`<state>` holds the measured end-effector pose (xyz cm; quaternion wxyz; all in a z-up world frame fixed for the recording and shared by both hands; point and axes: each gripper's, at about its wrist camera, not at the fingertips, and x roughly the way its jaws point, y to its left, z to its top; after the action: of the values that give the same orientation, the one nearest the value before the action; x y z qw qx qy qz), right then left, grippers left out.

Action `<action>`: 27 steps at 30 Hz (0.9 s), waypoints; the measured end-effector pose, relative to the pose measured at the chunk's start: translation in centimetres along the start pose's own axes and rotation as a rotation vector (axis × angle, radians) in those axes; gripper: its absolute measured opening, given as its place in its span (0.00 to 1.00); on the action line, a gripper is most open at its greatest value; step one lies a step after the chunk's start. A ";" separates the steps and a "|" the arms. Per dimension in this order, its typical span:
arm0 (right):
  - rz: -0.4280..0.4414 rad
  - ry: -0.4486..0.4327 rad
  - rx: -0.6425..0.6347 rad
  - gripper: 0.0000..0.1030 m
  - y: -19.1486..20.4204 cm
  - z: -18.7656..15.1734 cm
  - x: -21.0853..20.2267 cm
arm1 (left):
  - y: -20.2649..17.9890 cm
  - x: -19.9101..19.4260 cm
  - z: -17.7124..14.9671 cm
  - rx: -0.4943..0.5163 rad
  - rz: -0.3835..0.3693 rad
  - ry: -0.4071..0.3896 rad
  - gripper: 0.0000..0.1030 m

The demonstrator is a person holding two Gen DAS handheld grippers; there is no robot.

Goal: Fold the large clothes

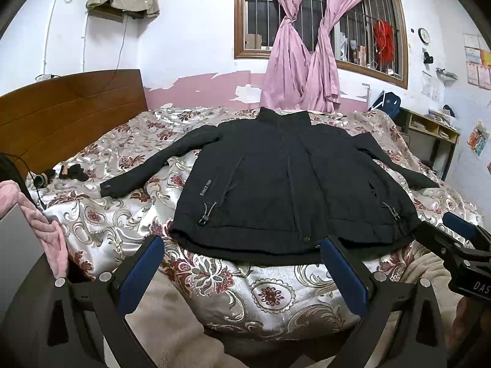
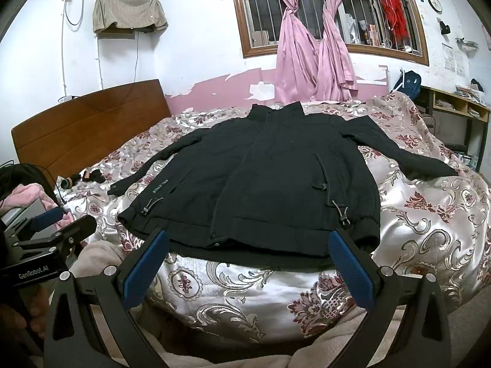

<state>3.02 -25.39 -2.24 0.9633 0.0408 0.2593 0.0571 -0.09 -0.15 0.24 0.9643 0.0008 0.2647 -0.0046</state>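
A black zip-up jacket [image 1: 276,178] [image 2: 264,184] lies front-up and spread flat on the floral bedspread [image 1: 270,294] [image 2: 245,291], collar toward the window, both sleeves stretched out to the sides. My left gripper [image 1: 242,245] hangs open just short of the jacket's hem, with nothing between its blue pads [image 1: 141,273]. My right gripper [image 2: 248,239] is also open above the hem's near edge, with empty blue pads [image 2: 353,270]. Each gripper shows at the edge of the other's view: the right one [image 1: 460,233] at the far right, the left one [image 2: 55,224] at the far left.
A wooden headboard [image 1: 67,116] stands at the left. Small dark items [image 1: 73,171] lie on the bed near it. Pink cloth [image 1: 46,227] hangs at the left edge. Pink curtains [image 1: 300,61] drape the barred window. A shelf unit [image 1: 432,135] stands at the right.
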 end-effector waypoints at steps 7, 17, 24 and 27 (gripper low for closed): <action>0.002 -0.001 0.000 0.99 0.0 0.0 0.0 | -0.2 -0.1 0.1 0.001 0.000 -0.002 1.00; 0.002 -0.001 0.002 0.99 0.1 0.1 0.0 | -0.2 -0.2 0.1 0.002 0.000 -0.002 1.00; 0.003 -0.003 -0.001 0.99 -0.1 0.1 0.1 | -0.1 -0.1 0.1 0.002 0.000 -0.004 1.00; 0.004 -0.004 -0.005 0.99 0.7 0.3 -0.1 | -0.1 -0.1 0.1 0.003 0.000 -0.003 1.00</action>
<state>2.99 -24.71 -1.85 0.9638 0.0390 0.2569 0.0593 -0.15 -0.29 0.36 0.9647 0.0020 0.2632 -0.0050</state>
